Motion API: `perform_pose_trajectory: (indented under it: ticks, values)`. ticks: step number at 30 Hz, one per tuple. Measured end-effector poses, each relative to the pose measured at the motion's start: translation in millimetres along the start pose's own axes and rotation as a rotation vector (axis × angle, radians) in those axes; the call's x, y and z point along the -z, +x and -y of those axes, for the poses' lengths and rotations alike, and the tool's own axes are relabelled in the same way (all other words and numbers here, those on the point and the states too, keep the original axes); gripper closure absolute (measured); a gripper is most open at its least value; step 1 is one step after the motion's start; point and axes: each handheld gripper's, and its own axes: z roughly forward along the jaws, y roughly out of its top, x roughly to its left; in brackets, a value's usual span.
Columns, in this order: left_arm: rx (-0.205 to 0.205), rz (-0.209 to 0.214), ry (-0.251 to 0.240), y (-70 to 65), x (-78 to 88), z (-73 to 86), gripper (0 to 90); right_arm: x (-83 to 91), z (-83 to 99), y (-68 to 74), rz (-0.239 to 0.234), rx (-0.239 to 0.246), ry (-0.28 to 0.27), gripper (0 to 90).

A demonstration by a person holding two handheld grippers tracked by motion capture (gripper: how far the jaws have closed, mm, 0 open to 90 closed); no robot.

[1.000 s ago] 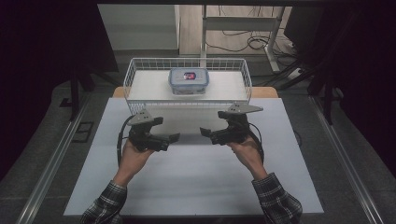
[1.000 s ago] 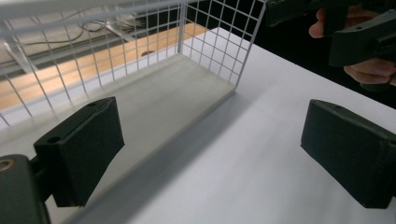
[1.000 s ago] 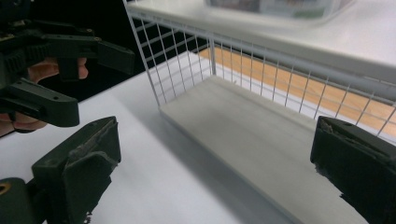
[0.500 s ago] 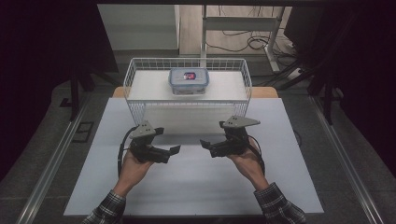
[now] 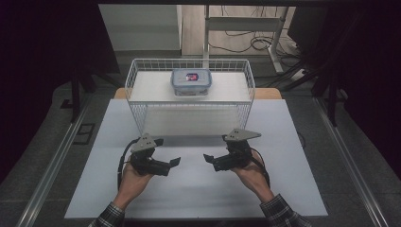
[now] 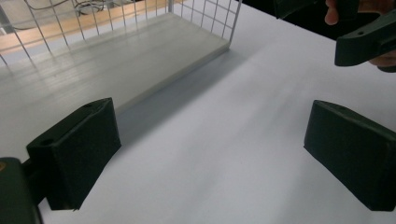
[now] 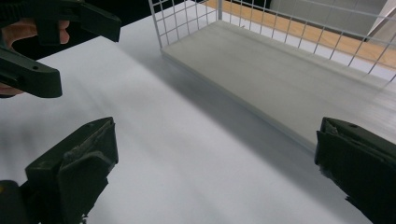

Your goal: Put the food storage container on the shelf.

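Two hands hold the grippers low over the white surface [image 5: 198, 189]. The left gripper [image 5: 174, 162] has its fingers wide open and holds nothing. The right gripper [image 5: 208, 157] is wide open and empty too. They face each other, near but apart. Farther back, a lidded plastic box [image 5: 191, 81] sits inside the white wire basket [image 5: 142, 111].

Dim, dark surroundings; the white table [image 5: 198, 189] is evenly lit, both gripper views soft with motion blur.
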Motion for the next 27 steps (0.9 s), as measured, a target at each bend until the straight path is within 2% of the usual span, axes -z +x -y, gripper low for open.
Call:
perform_pose_trajectory:
  ticks: [6, 13, 20, 27]
  values:
    - [0.005, 0.01, 0.016, -4.1, -1.7, 11.8, 4.0, 0.2, 9.7, 6.1, -0.002, 0.01, 0.013, 0.0]
    - [-0.017, -0.004, 0.048, -9.9, -2.1, 20.9, 3.2, -0.6, 24.2, 10.7, 0.009, 0.037, 0.052, 0.0]
    - [0.009, -0.007, 0.073, -9.6, 3.6, 35.2, 1.4, 4.1, 39.9, 10.8, 0.021, 0.041, 0.08, 0.0]
    - [-0.003, -0.039, 0.084, -10.7, 14.7, 45.0, 1.2, 14.0, 50.9, 11.3, 0.026, 0.048, 0.072, 0.0]
